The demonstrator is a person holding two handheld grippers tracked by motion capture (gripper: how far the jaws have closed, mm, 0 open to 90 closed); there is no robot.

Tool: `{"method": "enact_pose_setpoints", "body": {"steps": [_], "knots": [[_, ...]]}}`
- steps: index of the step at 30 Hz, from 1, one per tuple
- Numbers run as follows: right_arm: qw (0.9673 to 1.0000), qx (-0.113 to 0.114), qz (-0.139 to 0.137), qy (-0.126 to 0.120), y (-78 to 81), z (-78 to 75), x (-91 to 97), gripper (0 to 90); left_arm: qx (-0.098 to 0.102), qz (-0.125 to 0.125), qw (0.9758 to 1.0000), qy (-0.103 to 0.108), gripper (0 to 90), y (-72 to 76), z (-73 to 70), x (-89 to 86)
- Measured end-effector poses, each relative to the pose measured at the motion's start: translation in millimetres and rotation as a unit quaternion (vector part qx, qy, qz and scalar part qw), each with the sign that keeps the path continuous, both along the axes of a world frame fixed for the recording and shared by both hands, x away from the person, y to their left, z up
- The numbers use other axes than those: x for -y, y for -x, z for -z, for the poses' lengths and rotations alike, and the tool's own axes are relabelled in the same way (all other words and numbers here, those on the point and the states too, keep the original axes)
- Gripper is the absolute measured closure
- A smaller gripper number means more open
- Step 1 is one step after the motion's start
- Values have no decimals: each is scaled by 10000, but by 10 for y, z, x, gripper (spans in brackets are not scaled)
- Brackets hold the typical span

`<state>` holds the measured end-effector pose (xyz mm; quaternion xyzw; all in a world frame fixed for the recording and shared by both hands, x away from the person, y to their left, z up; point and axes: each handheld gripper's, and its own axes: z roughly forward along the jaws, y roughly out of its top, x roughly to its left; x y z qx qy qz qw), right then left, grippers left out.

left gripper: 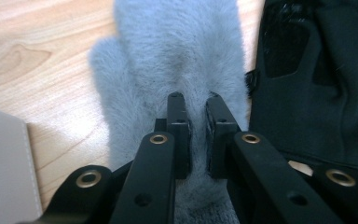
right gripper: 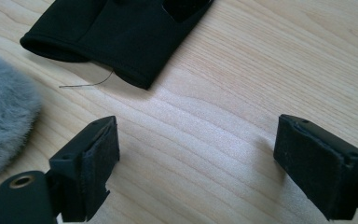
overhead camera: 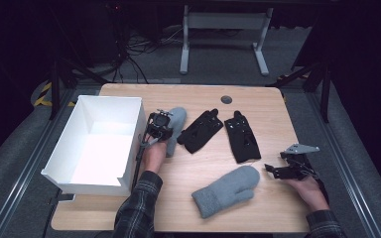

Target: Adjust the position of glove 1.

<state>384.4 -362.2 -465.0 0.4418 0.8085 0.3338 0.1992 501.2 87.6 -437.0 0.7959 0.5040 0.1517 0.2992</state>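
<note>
- Grey fleece bunched between the nearly closed jaws of the left gripper point(left gripper: 196, 105), which pinched a grey mitten point(left gripper: 177, 60) lying on the wooden table point(overhead camera: 273, 104).
- Just to that gripper's right lay a black glove point(left gripper: 317, 84); on its other side stood a white box point(overhead camera: 104, 144).
- Well apart, the right gripper point(right gripper: 196, 154) hovered with jaws spread wide, empty, a second grey mitten point(overhead camera: 225, 191) beside it and another black glove point(right gripper: 116, 32) ahead.
</note>
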Motion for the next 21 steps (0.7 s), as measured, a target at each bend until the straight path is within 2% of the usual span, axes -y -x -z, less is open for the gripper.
{"method": "enact_pose_setpoints", "body": {"steps": [6,10,15,18,19,21], "knots": [[10000,8,-6,-7,-1,2,-3,144,52,87,9998,140,847,52,-120,-4],[10000,15,-3,-7,-1,3,-5,144,133,173,9996,193,848,100,-248,-5],[10000,15,-4,-11,-1,3,-7,144,201,512,9982,218,848,176,-445,32],[10000,16,-3,-11,-1,3,-7,144,204,821,9959,328,847,236,-516,51],[10000,16,-3,-11,-1,3,-7,144,204,821,9959,328,848,236,-516,51],[10000,16,-2,-11,-1,4,-8,144,174,1109,9931,337,848,288,-545,85]]}}
